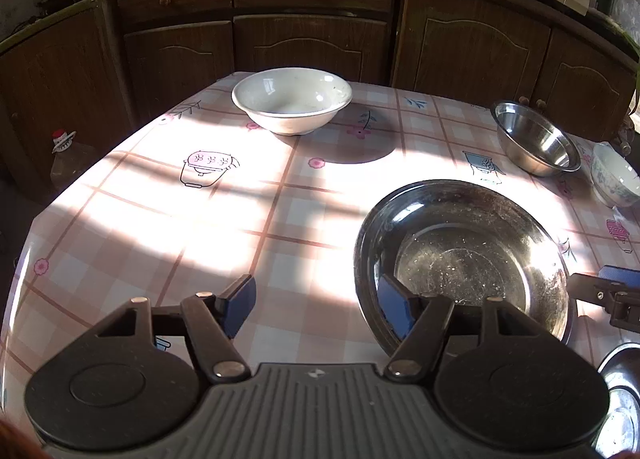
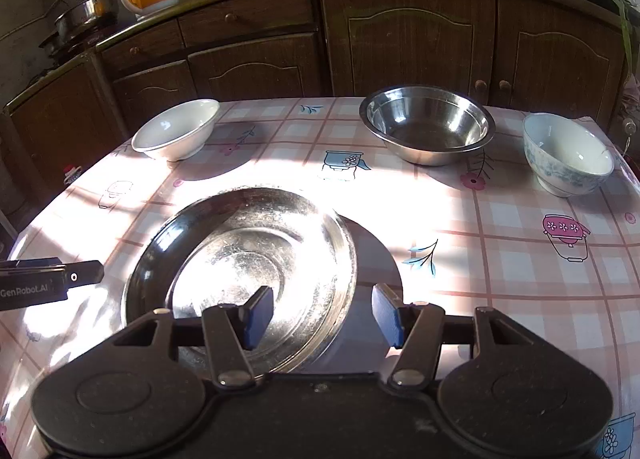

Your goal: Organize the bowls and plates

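Steel, wide and shallow: round plate (image 2: 244, 279) lay near desk (image 2: 500, 259) front edge, rim straddled by right gripper (image 2: 322, 317), parted; left gripper (image 1: 320, 309) likewise parted, unloaded. Risk: slick thin rim slipping, plate clattering.

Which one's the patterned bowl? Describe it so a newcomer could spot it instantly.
Start at the table with the pink checked cloth in front of the brown cabinets. Along its far edge stand three bowls; the patterned bowl is the rightmost, beside the steel bowl. Unlike the plain white bowl at far left, it is small, deep and printed blue outside.
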